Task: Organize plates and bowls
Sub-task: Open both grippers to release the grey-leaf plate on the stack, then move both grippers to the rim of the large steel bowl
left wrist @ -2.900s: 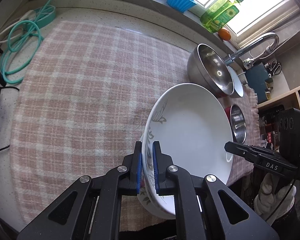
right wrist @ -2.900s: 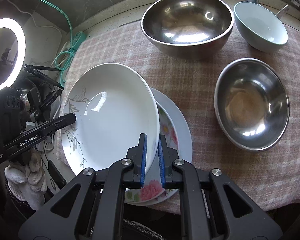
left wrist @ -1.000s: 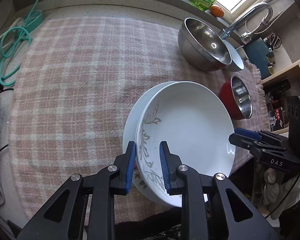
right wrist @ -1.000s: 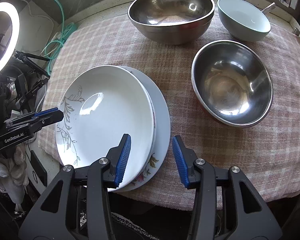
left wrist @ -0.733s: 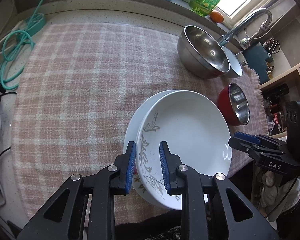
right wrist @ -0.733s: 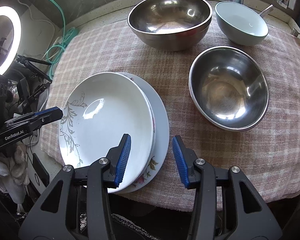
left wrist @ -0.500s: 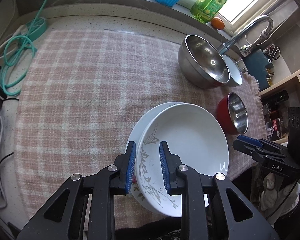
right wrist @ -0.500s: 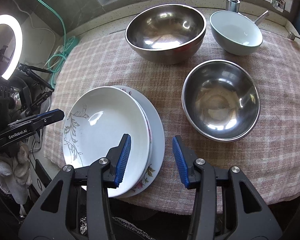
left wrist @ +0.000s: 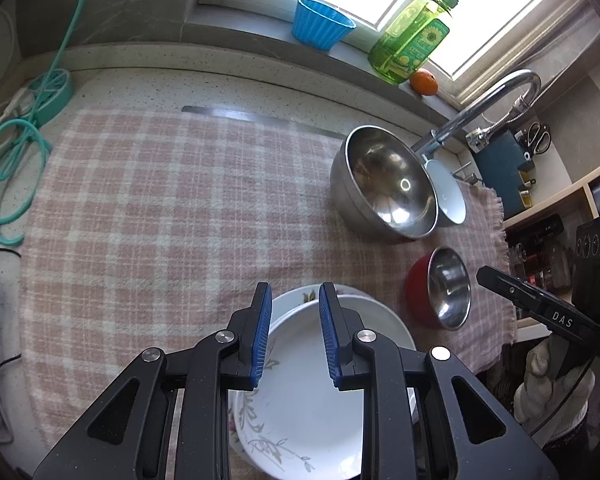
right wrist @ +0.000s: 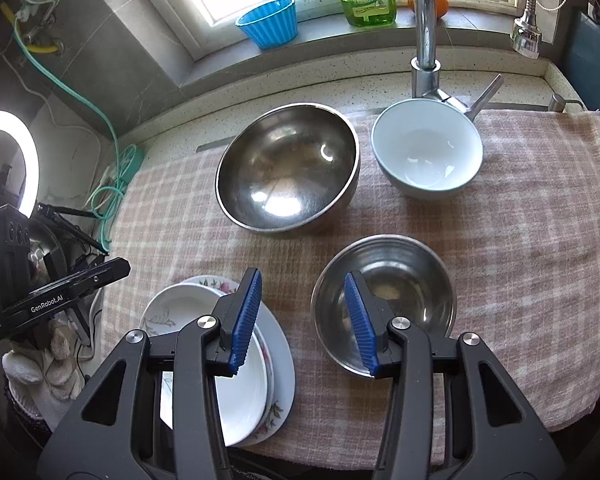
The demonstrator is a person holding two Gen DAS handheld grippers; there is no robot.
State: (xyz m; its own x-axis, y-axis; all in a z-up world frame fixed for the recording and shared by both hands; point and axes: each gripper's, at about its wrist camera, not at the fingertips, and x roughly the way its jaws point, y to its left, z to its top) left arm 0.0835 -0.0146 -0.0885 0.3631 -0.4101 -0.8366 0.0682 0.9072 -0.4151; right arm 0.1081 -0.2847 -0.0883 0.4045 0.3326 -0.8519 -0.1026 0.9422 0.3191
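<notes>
Left wrist view: left gripper jaws parted narrowly, empty, above stacked plates at the counter's near edge. Right gripper jaws wider, empty. Three bowls sit toward the far right corner.

The left hand-held gripper has black skeletal arms with triangular cut-outs, silver round screws at the pivots and blue ribbed pads on its fingers. The right hand-held gripper is built alike, black with silver screws and blue ribbed pads. Its side reads "DAS"; the left one's reads "GenRobot.AI". A white knit glove covers the hand below each.
</notes>
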